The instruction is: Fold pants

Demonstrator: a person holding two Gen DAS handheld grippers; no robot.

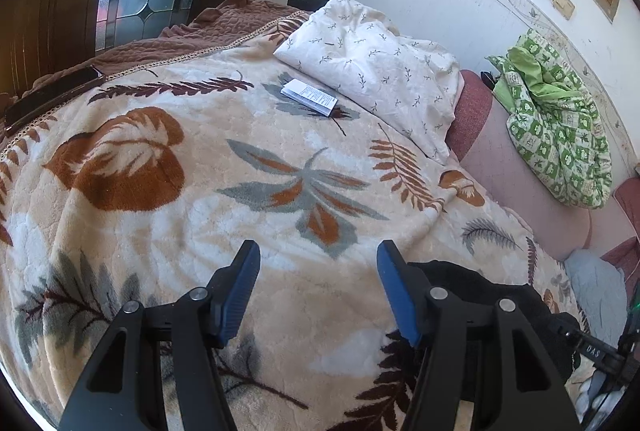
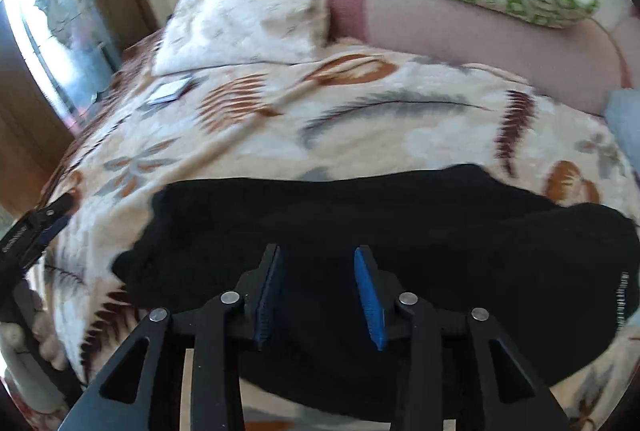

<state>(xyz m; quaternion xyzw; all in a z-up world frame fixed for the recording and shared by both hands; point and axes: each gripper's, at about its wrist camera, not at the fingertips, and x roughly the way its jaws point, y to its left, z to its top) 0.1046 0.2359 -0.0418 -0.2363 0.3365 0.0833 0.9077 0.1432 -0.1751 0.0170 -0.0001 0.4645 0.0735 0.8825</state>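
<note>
Black pants (image 2: 380, 231) lie apparently folded under the released right gripper (image 2: 318, 263); left gripper (image 1: 318, 255) gapes empty over the blanket (image 1: 200, 191).

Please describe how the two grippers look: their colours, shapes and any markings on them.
Both the left gripper and the right gripper have black angular frames with triangular cut-outs, round silver pivot pins and two flat fingers faced with ribbed blue pads. Seen from the side, the body carries small white lettering, too small to read fully.

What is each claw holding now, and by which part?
Nothing. The left claw is open over the blanket. The right claw is open above the black pants, with no cloth between its pads.
</note>
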